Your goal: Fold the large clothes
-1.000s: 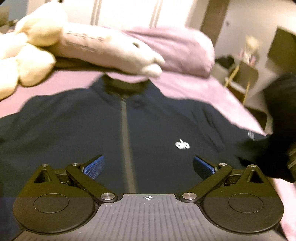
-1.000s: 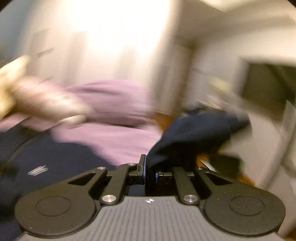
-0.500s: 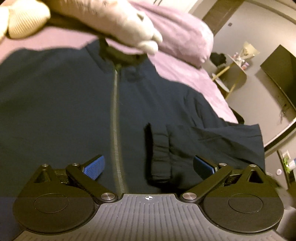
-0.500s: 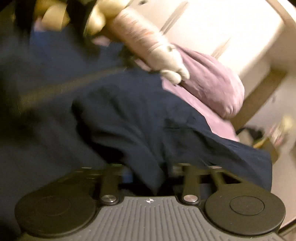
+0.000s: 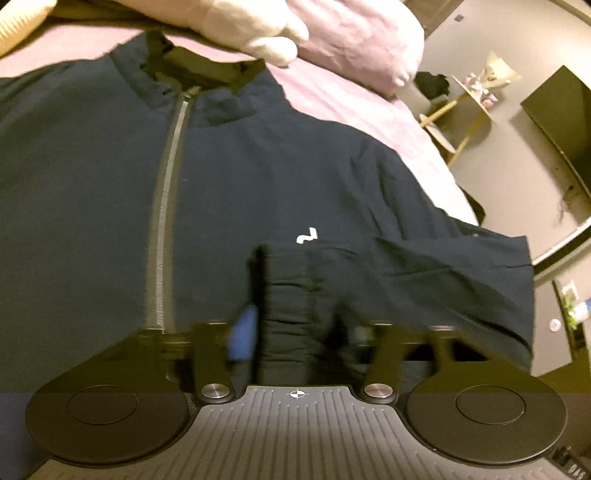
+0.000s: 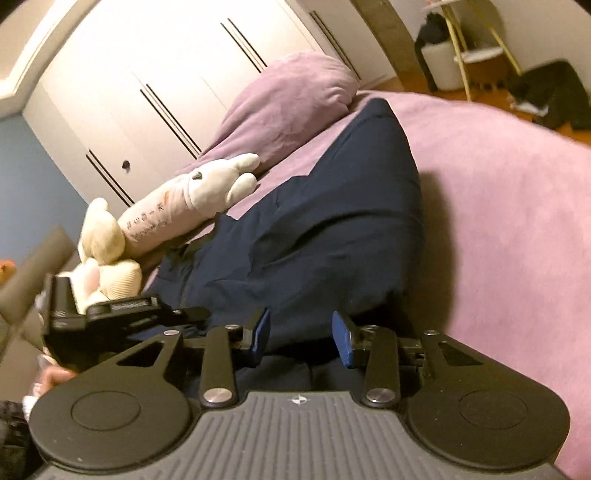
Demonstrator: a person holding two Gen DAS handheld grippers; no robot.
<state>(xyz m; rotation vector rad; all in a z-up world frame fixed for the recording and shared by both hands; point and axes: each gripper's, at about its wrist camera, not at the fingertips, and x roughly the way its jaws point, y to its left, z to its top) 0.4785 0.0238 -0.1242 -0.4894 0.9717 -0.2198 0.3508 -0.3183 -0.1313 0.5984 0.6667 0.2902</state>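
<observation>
Jacket (image 5: pixel 258 177) lies flat on the purple bed (image 5: pixel 354 107), collar toward the plush toy (image 5: pixel 236 22): soft, limp, slippery shell.
You have its folded-in sleeve cuff (image 5: pixel 288 317) between the closing left gripper (image 5: pixel 291 328); right gripper (image 6: pixel 301 332), closing too, looks clear of cloth. Take cuffs, seams.

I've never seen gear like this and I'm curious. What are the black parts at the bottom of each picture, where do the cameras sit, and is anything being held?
A person holds a two-finger gripper in each hand. Each carries a wide-angle camera looking along its fingers, so there is one picture per hand. A navy jacket lies zipped on a purple bed cover, near a pillow and plush toys. The left gripper has just been closing around the sleeve cuff, but blur hides whether it is gripping. The right gripper has also been closing, and its pads stand apart and hold nothing.
</observation>
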